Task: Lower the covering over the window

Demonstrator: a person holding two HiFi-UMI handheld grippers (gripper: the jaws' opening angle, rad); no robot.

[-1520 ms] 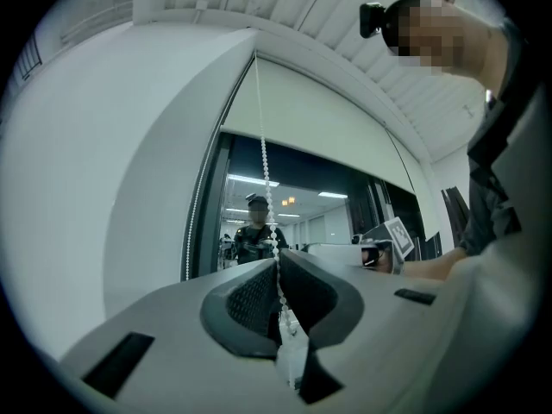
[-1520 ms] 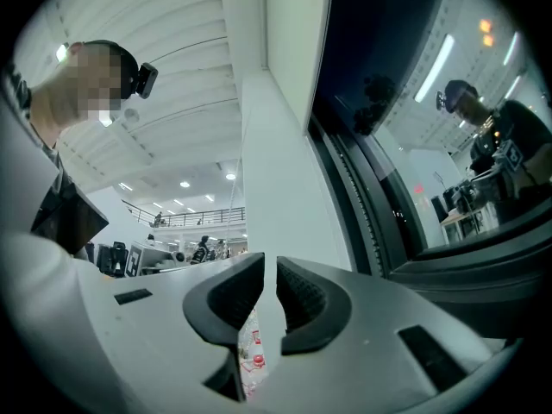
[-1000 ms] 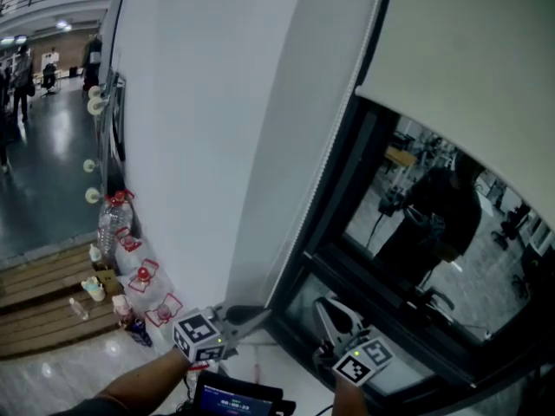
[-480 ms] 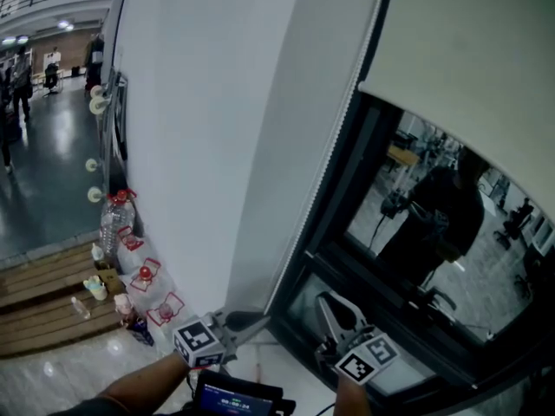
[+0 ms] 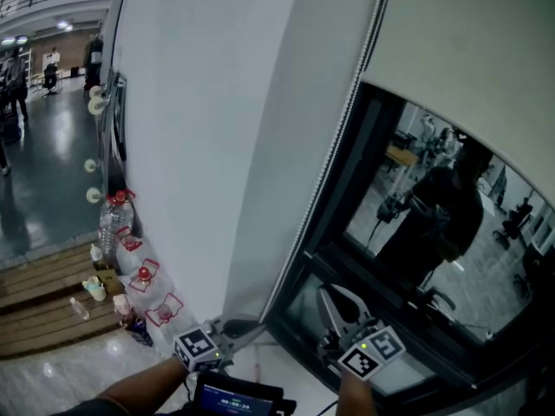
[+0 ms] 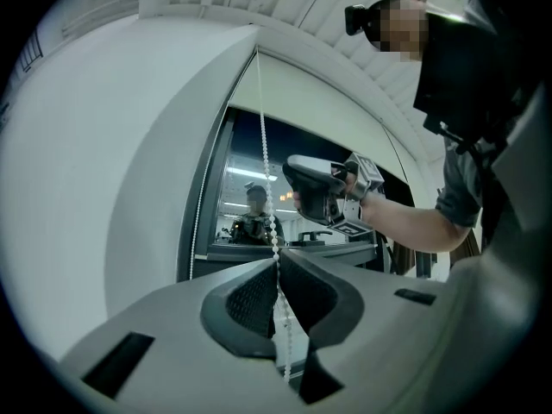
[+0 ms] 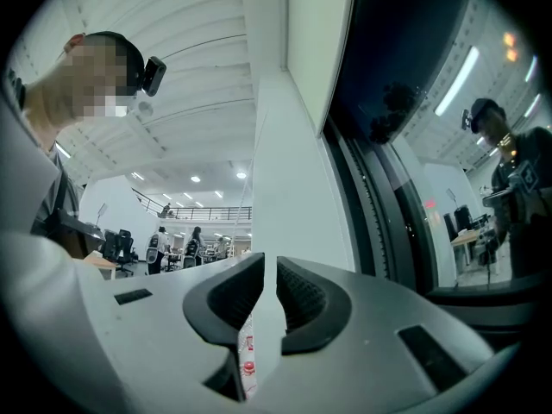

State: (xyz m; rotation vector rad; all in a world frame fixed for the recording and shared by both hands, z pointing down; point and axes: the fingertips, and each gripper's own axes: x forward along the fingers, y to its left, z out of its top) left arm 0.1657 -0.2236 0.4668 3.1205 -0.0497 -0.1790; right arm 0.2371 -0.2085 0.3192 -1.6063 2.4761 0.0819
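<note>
The left gripper view alone shows the grip. The left hand-held gripper has its jaws pressed together on the bead chain, which runs up from the pads to the top left corner of the window, with a loose length hanging below them. The right hand-held gripper shows there too, on a bare forearm to the right of the chain and apart from it. Its own view shows its jaws a narrow slit apart with nothing between them, only the white wall and the dark window frame beyond.

The head view gives the layout. The pale roller blind covers the upper right part of the window. Its lower edge is high, so the dark glass below is uncovered and mirrors a person. The chain slants down the left edge of the frame to the left hand-held gripper, near the bottom of the view. The right one is just to its right, in front of the lower pane, with its marker cube nearest the camera.

To the left, on the floor by the wall, stand a large water bottle and some red-handled containers, next to a wooden platform. A small lit screen sits at the near edge. Nothing stands between the hand-held grippers and the chain.

Both hand-held grippers point roughly level toward the window, and both forearms enter from the near edge.
</note>
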